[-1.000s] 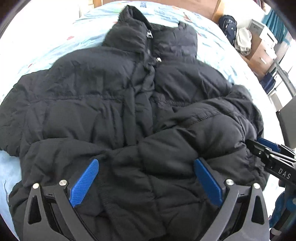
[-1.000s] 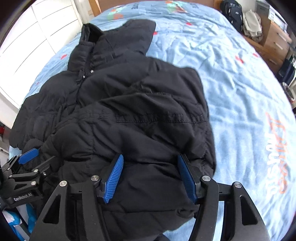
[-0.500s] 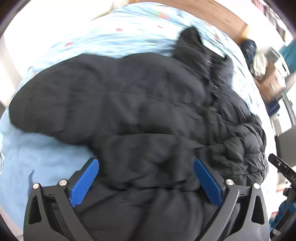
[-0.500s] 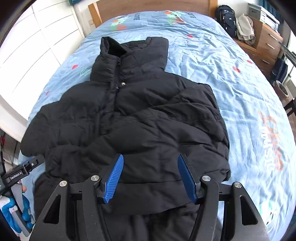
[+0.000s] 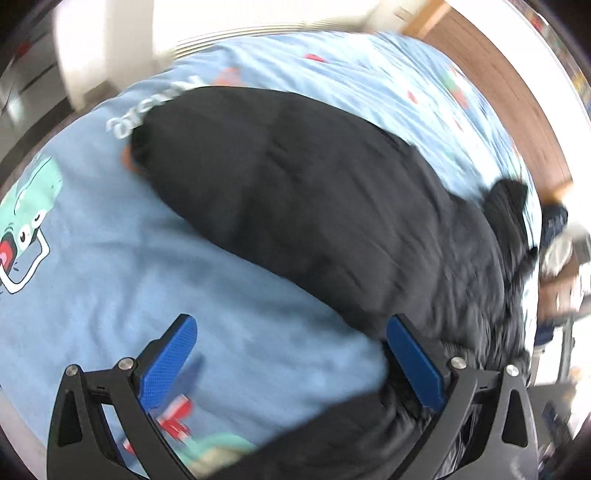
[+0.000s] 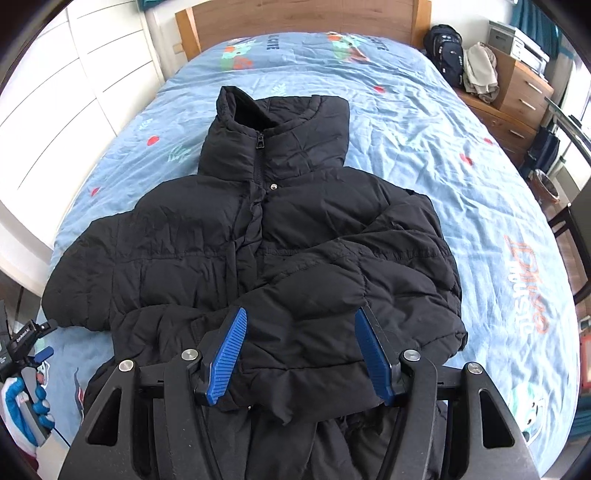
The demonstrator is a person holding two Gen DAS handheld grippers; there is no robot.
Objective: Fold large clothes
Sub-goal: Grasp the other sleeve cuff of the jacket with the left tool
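A black puffer jacket (image 6: pixel 258 236) lies front-up on the blue bed (image 6: pixel 424 122), collar toward the headboard. Its right sleeve (image 6: pixel 369 280) is folded in across the body. Its left sleeve (image 5: pixel 280 177) lies spread out to the side. My right gripper (image 6: pixel 299 350) is open, with its blue fingers either side of the folded sleeve's cuff near the hem. My left gripper (image 5: pixel 295 358) is open and empty over the sheet beside the left sleeve, its right finger (image 5: pixel 413 365) close to the jacket's edge. It also shows at the far left of the right wrist view (image 6: pixel 26 343).
A wooden headboard (image 6: pixel 295 18) stands at the far end. A backpack (image 6: pixel 447 48) and a wooden dresser (image 6: pixel 517 88) with clothes piled on it stand to the right. White cupboard doors (image 6: pixel 74 74) line the left side. A dark chair (image 6: pixel 576 236) stands by the bed's right edge.
My left gripper has swung left off the jacket's hem to the sheet by the left sleeve. My right gripper has pulled back toward the foot of the bed and stays open.
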